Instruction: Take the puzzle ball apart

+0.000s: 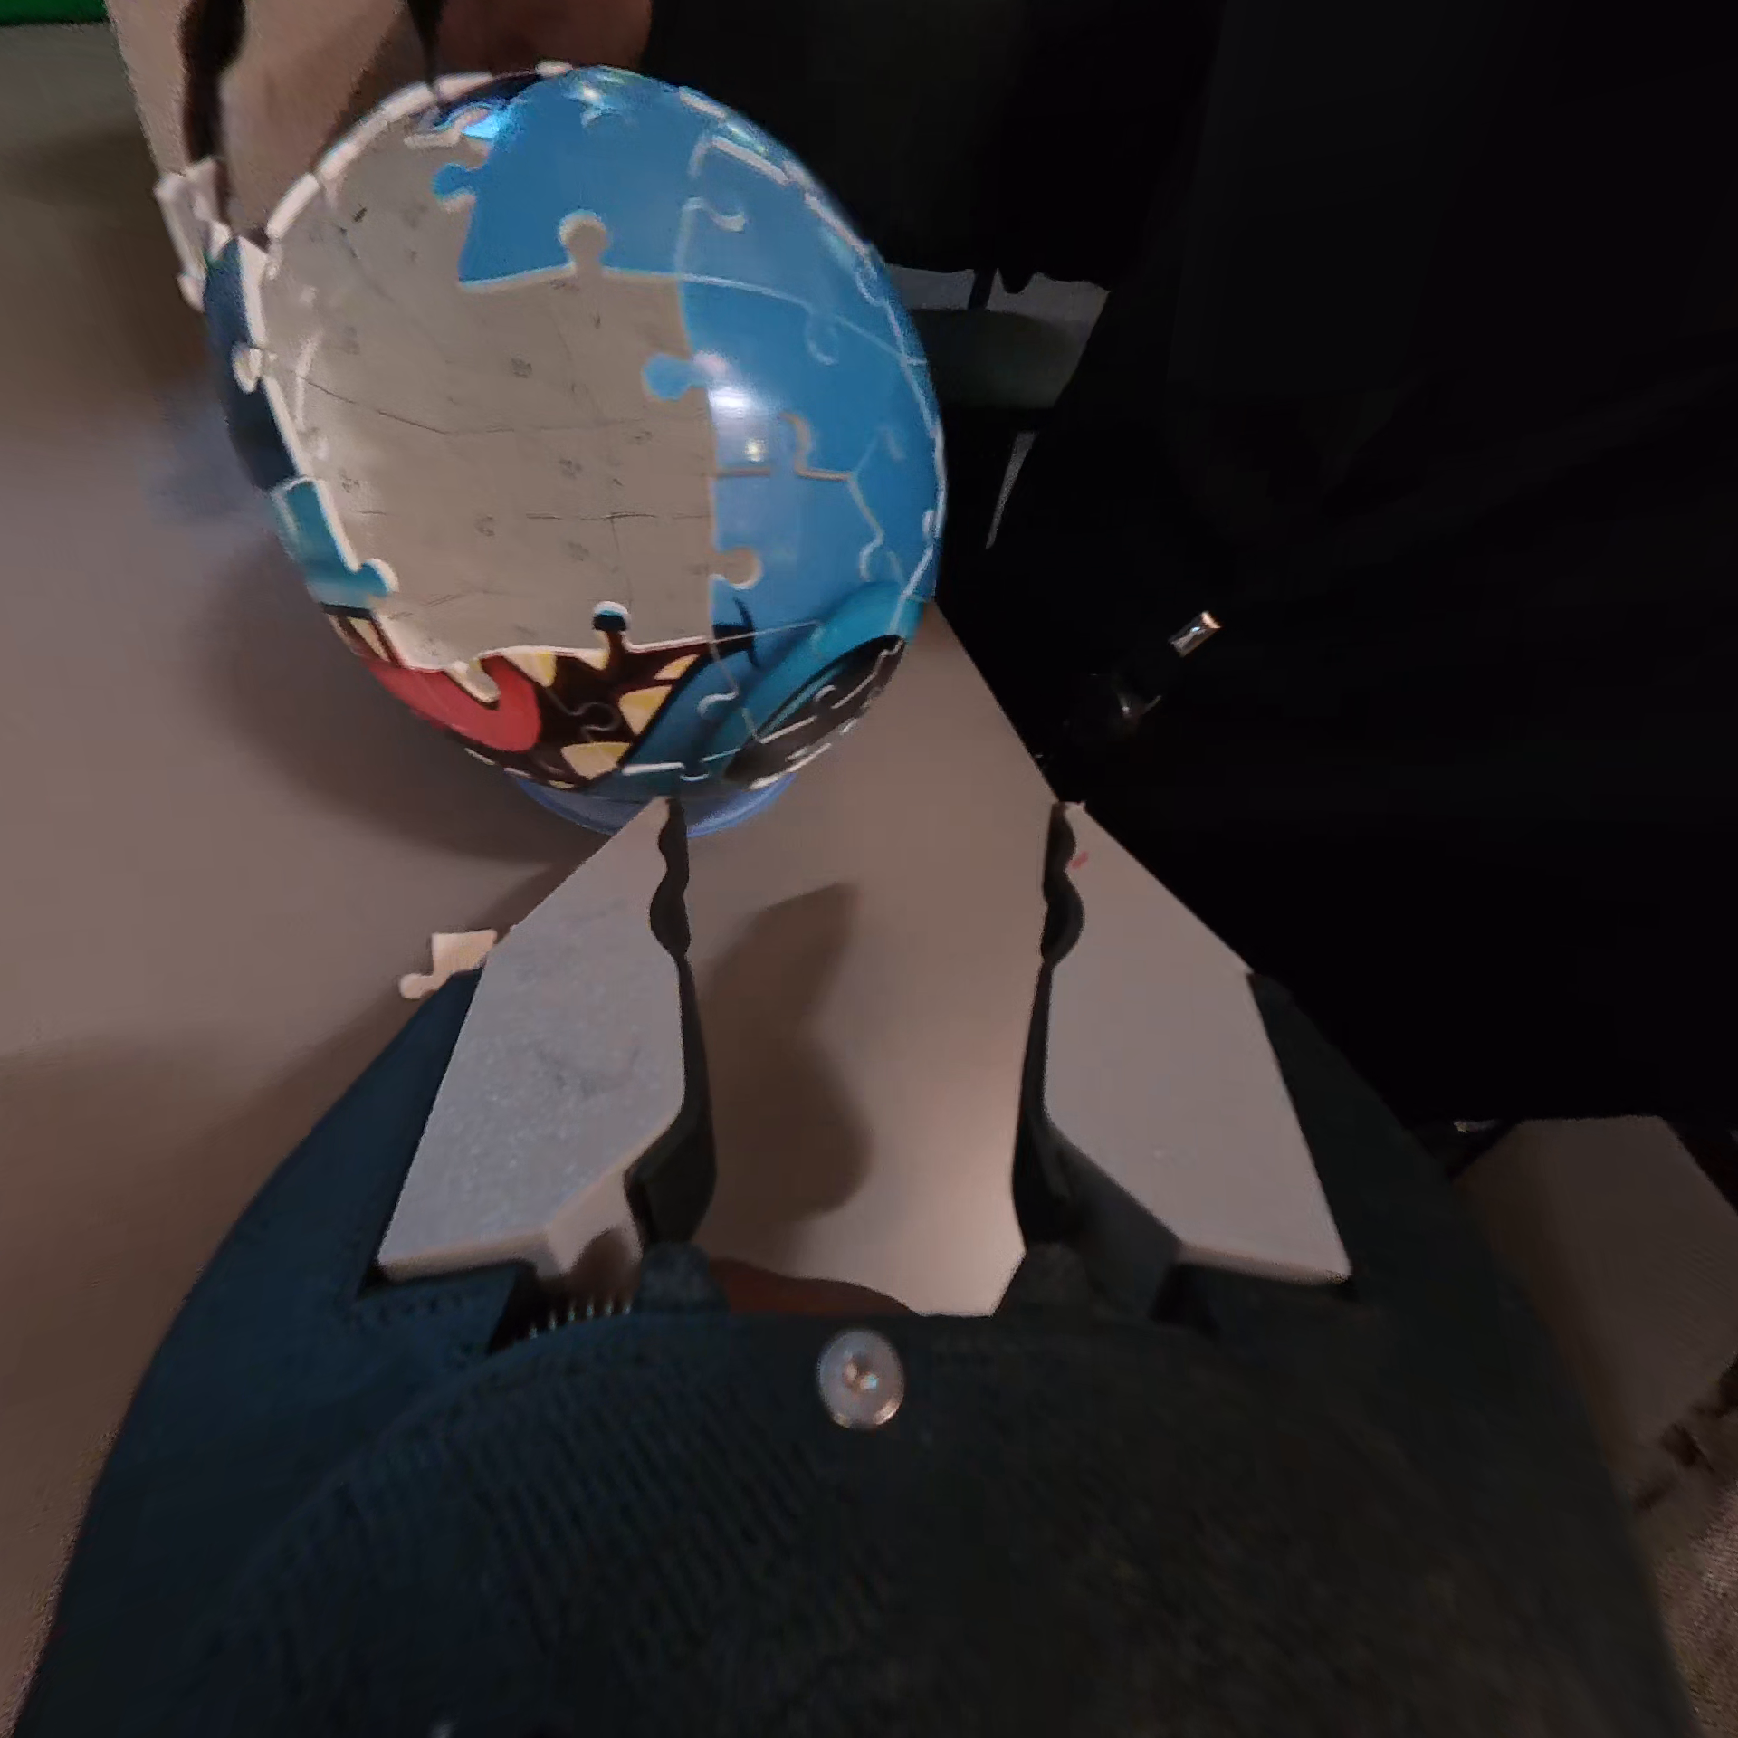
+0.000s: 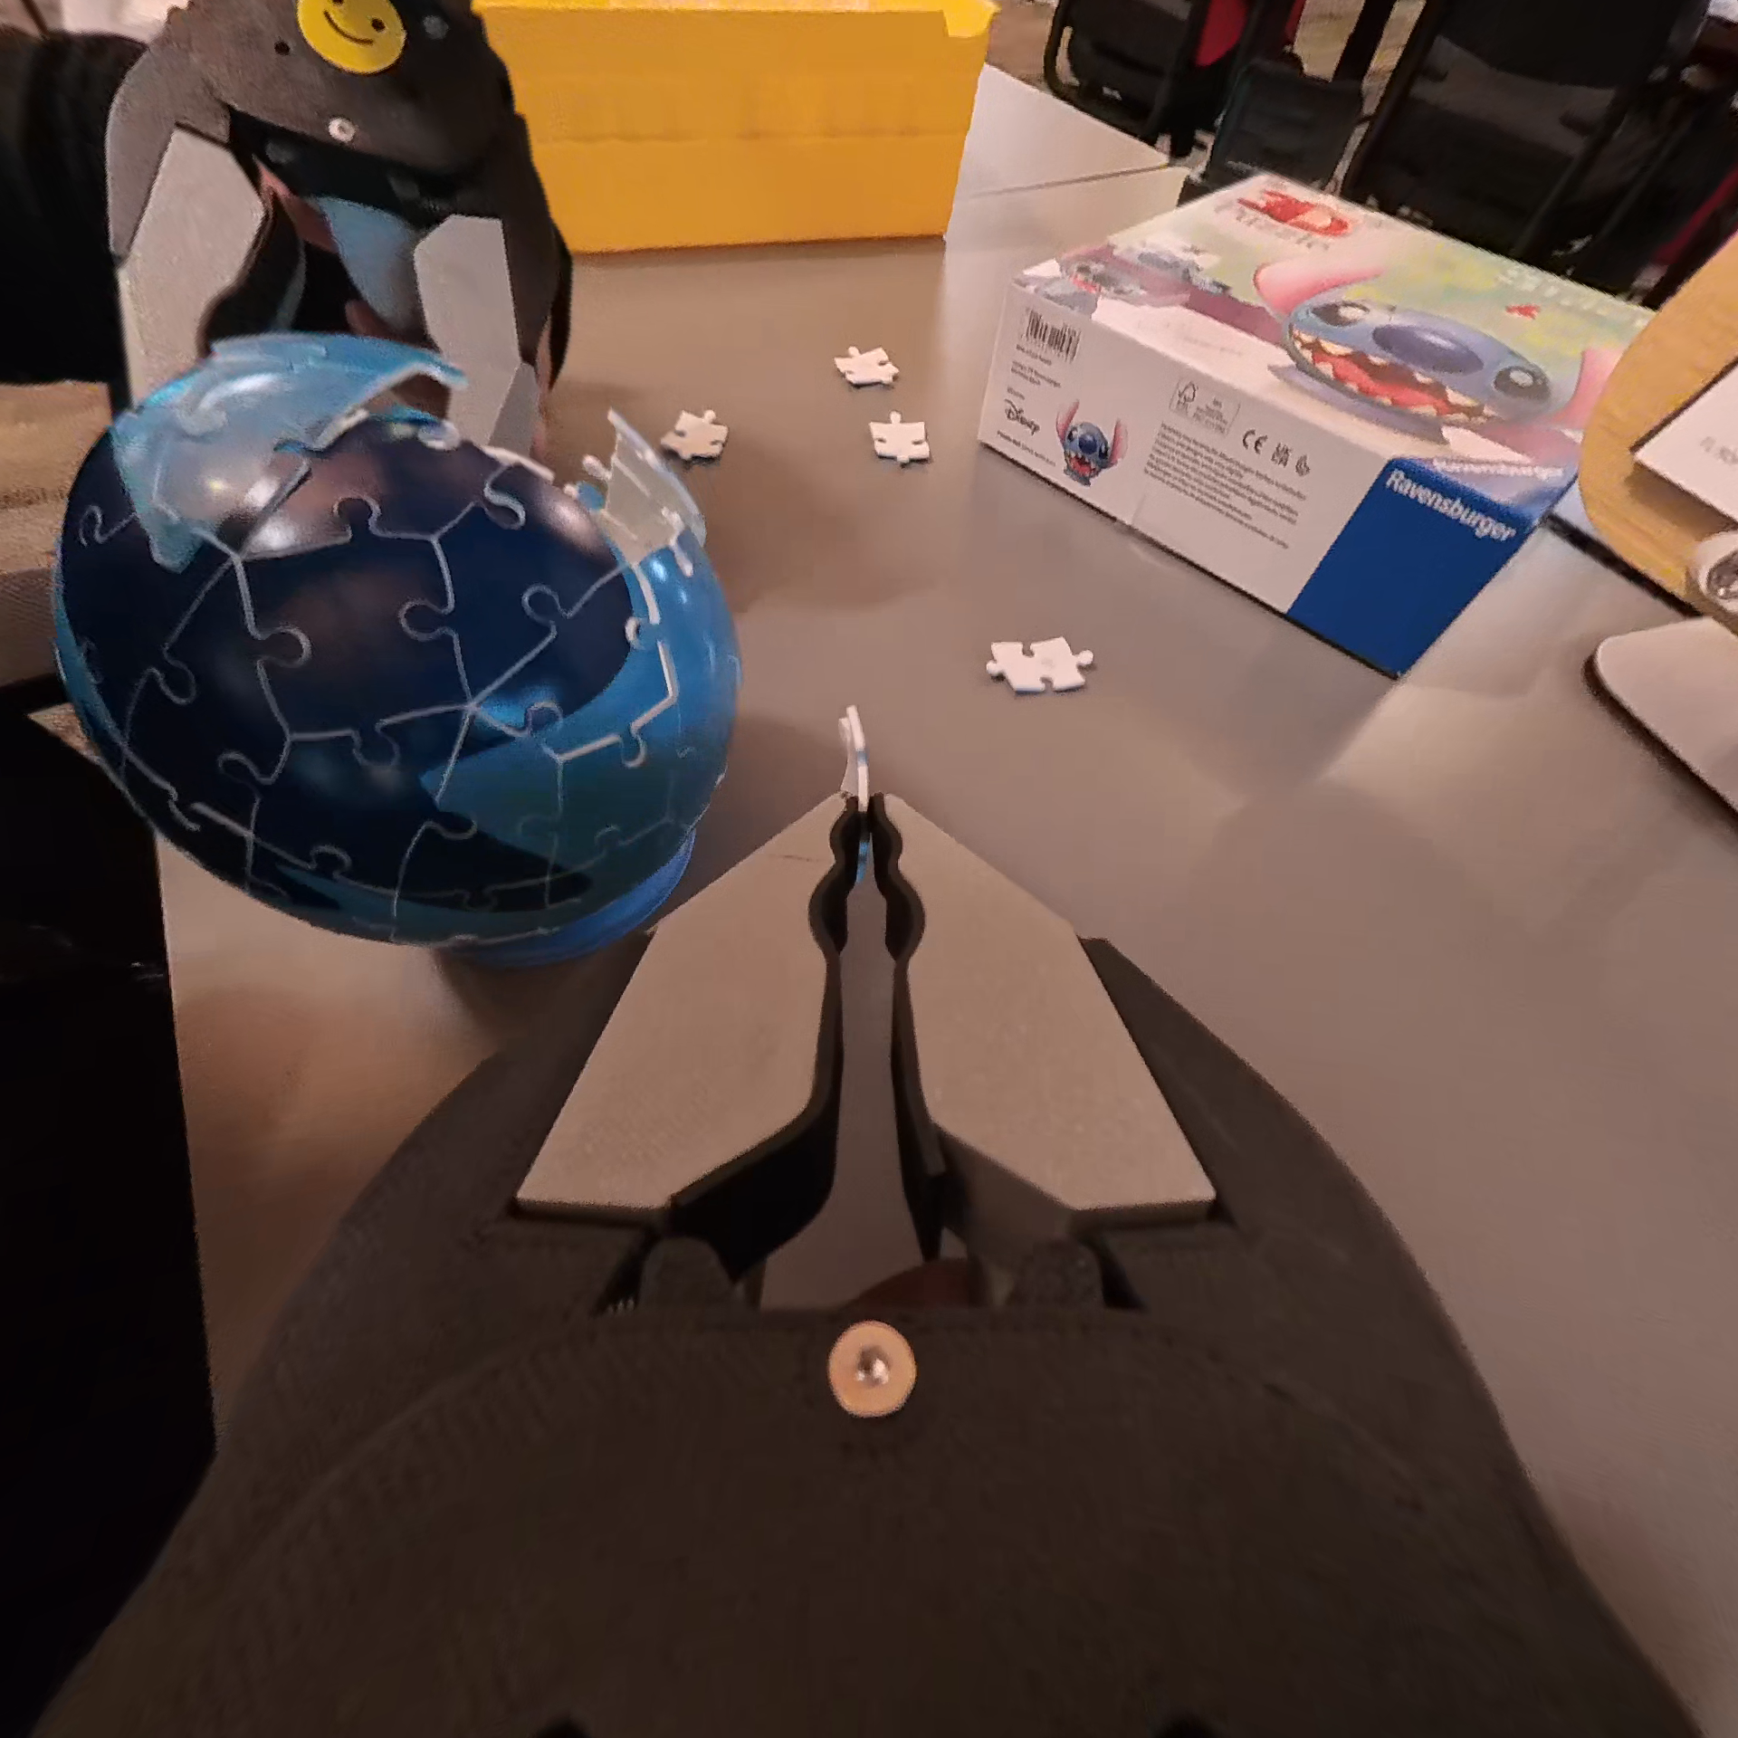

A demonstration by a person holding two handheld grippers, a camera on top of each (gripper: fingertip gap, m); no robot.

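Note:
The blue puzzle ball [image 1: 771, 376] stands on a blue ring base [image 1: 649, 813] on the grey table. A large gap in its shell shows the white inside [image 1: 489, 433]. My left gripper [image 1: 870, 818] is open and empty, its tips just short of the base. In the right wrist view the ball [image 2: 376, 658] is at the left, with loosened pale-blue pieces [image 2: 282, 414] lifting at its top. My right gripper [image 2: 858, 809] is shut on one puzzle piece [image 2: 854, 748], held edge-on to the right of the ball. The left gripper [image 2: 339, 310] shows behind the ball.
Several loose white pieces lie on the table [image 2: 1223, 940], among them a joined pair [image 2: 1039, 666] and one beside my left finger [image 1: 447, 959]. The puzzle box [image 2: 1317, 414] stands at the right, a yellow bin [image 2: 752, 122] at the back. The table edge [image 1: 987, 696] runs close to the ball.

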